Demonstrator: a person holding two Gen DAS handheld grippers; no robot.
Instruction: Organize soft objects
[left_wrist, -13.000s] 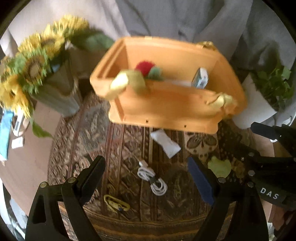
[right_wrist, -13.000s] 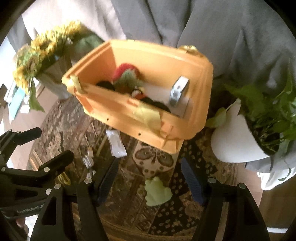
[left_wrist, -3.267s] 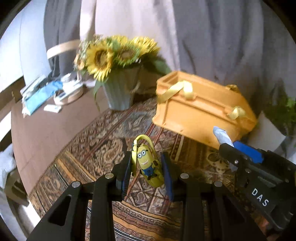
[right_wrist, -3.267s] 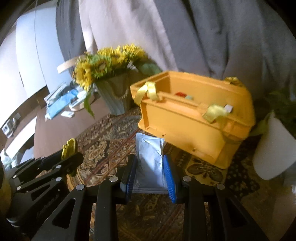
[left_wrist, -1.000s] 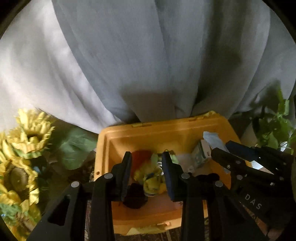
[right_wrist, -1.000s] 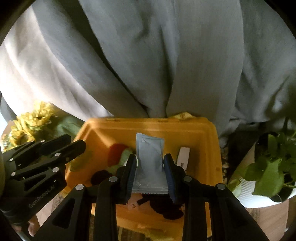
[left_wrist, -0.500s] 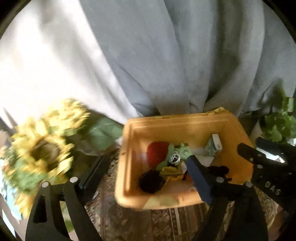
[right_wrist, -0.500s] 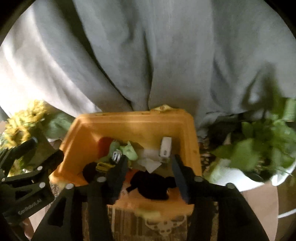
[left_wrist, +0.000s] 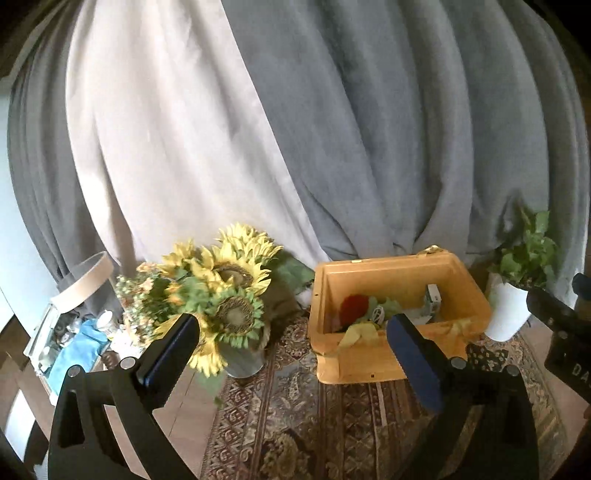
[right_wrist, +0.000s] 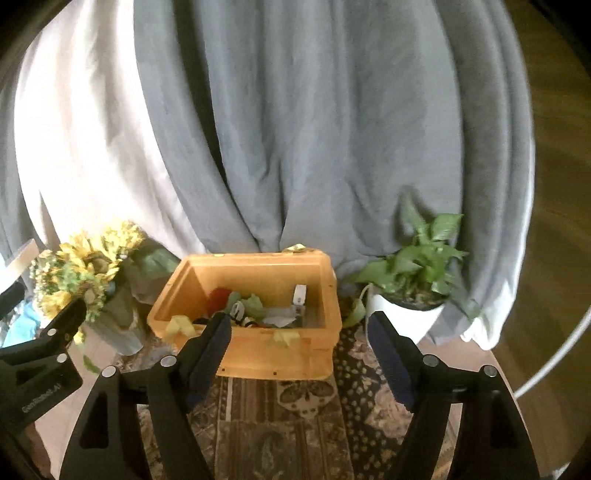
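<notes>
Both grippers, left (left_wrist: 291, 354) and right (right_wrist: 299, 350), wide open, empty, before bin (right_wrist: 258, 350); toys inside bin.

The right gripper (left_wrist: 570, 354) body reads "DA", cut off. The left gripper (right_wrist: 37, 387) body reads "GenRobot.AI".

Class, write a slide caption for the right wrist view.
Open right hand-held gripper faces the orange bin of soft toys, sunflowers beside.
</notes>
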